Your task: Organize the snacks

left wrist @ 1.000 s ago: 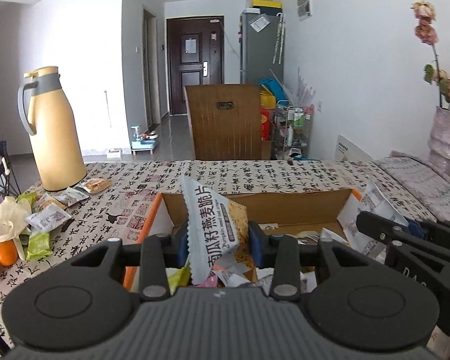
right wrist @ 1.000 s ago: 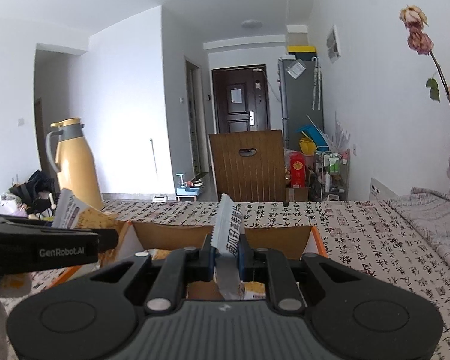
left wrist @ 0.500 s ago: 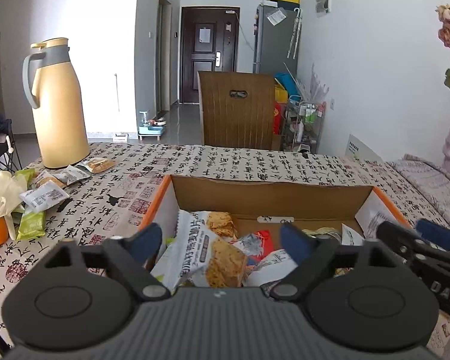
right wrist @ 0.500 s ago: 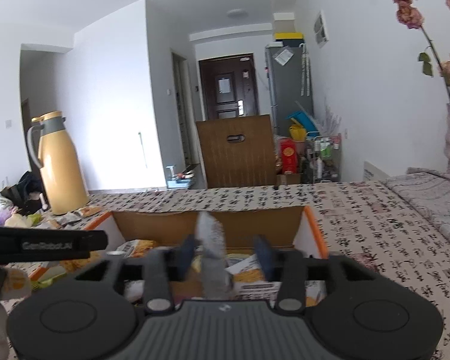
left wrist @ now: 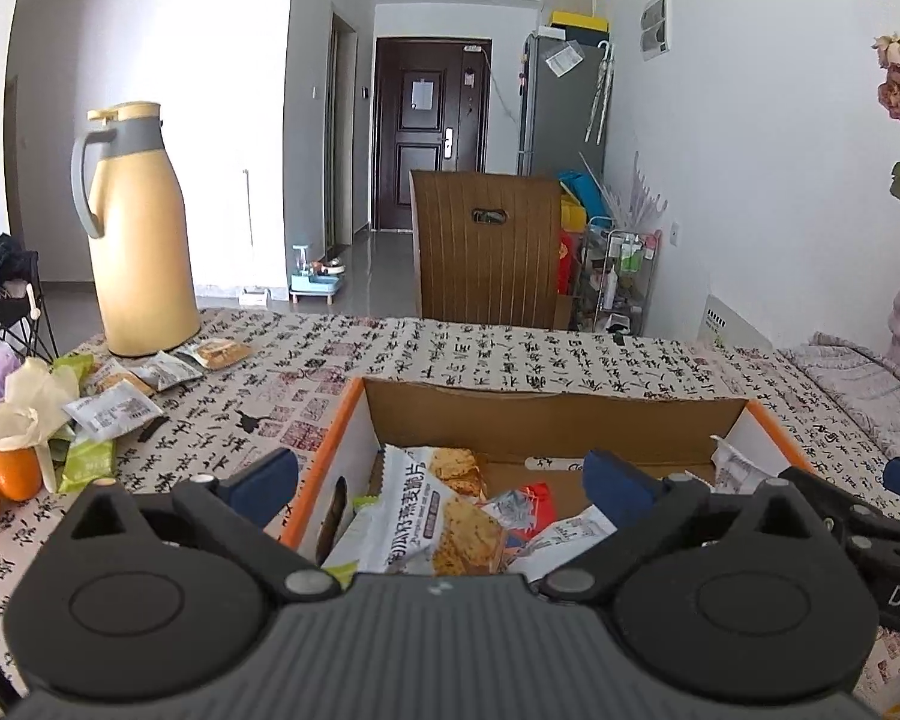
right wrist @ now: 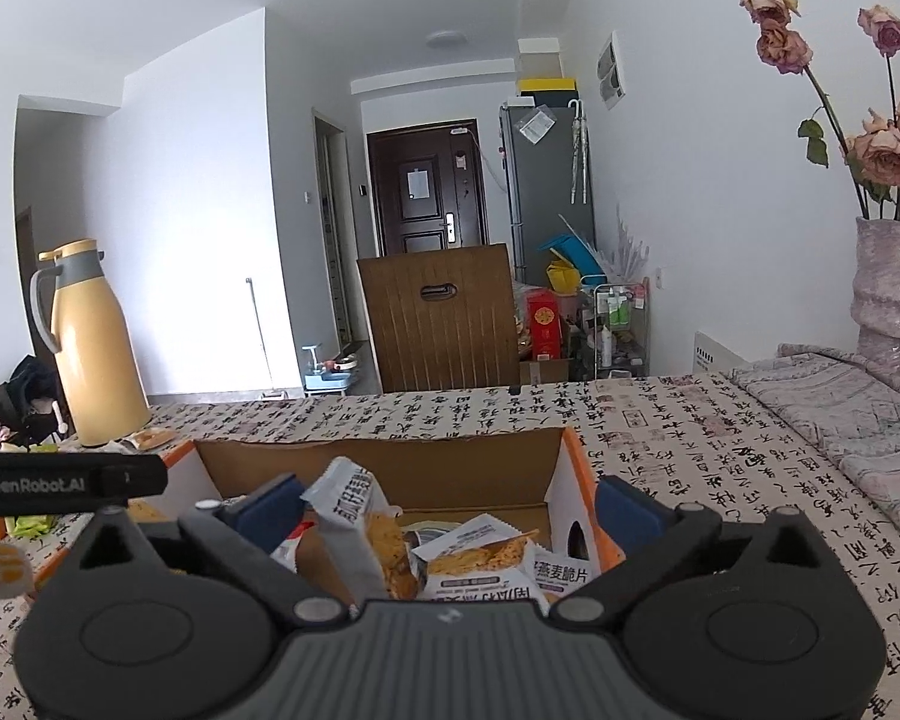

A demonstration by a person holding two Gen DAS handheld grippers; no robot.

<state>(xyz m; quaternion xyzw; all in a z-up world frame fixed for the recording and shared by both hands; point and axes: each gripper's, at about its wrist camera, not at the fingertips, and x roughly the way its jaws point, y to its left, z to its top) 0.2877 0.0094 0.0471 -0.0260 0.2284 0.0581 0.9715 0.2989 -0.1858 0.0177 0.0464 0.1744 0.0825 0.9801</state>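
Both the left claw (left wrist: 441,489) and right claw (right wrist: 447,507) gape wide, empty, over the box (left wrist: 546,414). Several packets lie inside; loose snacks (left wrist: 111,414) wait at nine o'clock on the counter (left wrist: 510,354).

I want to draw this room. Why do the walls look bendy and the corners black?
Both wrist views use fisheye lenses: in the left view the door edges bow and the corners go dark; in the right view the ceiling curves, though the cardboard box stays sharp.

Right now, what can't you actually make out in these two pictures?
- Cardboard box floor, both views: covered by snack packets and the gripper bodies.
- Oranges, left view: one cut off by the picture's edge.
- Loose packets beside the yellow flask: print too small.
- Vase, left view: cropped.
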